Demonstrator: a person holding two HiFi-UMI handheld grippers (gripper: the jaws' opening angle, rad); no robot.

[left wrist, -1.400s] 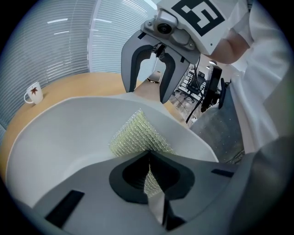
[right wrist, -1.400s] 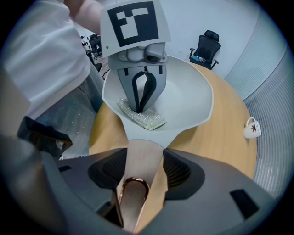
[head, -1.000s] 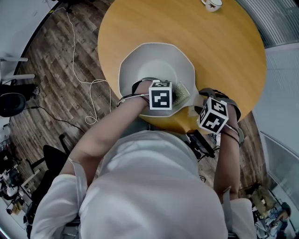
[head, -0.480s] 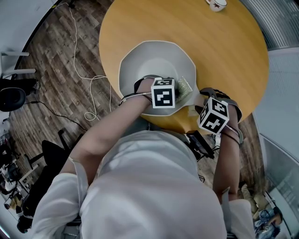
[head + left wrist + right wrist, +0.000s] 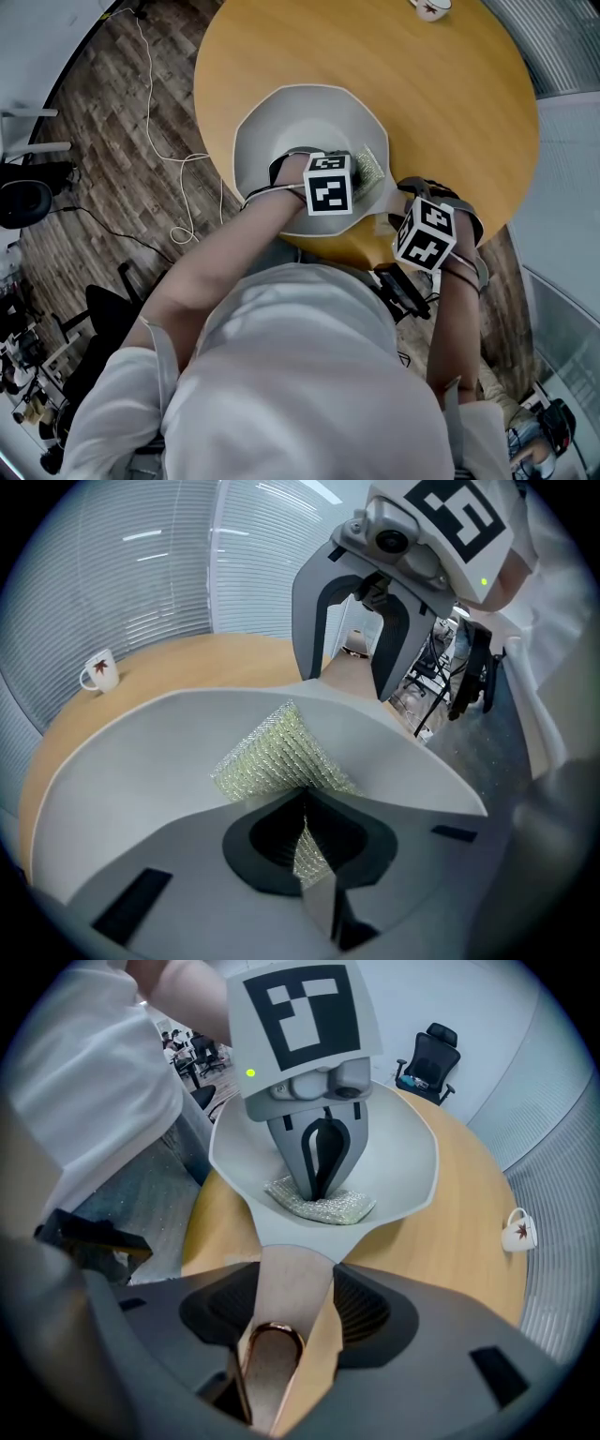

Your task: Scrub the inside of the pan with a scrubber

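Scrubber in left gripper, inside pan

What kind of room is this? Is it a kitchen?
Probably an office or workroom, not a kitchen. There's a round wooden table, a black office chair behind it, and slatted window blinds along the wall.
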